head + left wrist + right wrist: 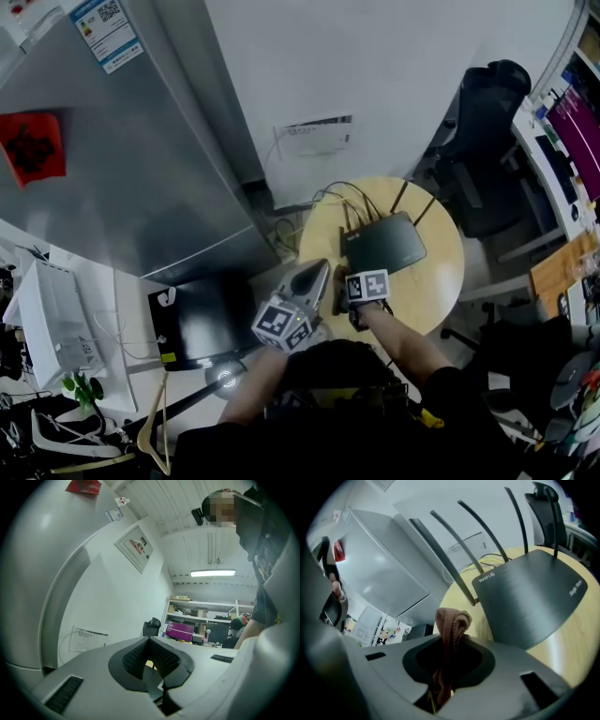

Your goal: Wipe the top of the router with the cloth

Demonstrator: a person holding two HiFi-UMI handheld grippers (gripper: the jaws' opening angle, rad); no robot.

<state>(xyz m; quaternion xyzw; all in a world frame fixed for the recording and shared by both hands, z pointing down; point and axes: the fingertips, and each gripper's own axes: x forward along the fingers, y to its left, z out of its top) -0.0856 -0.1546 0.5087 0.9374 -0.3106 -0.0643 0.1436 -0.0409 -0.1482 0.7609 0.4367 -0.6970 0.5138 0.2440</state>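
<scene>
right gripper (447, 660) clamped on cloth (453, 620), lower centre | router (529, 597) near edge just beyond, apart | left gripper (153, 670) jaws together | table (444, 279) wood showed between router and right rim

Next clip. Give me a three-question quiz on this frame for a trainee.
1. True or false: the cloth is spread flat on the router.
2. Which one holds the cloth? A) left gripper B) right gripper C) neither.
3. Fill in: the router sits on a round, light-wood ____.
Key: 1 false, it is bunched between the right gripper's jaws, short of the router; 2 B; 3 table.
</scene>
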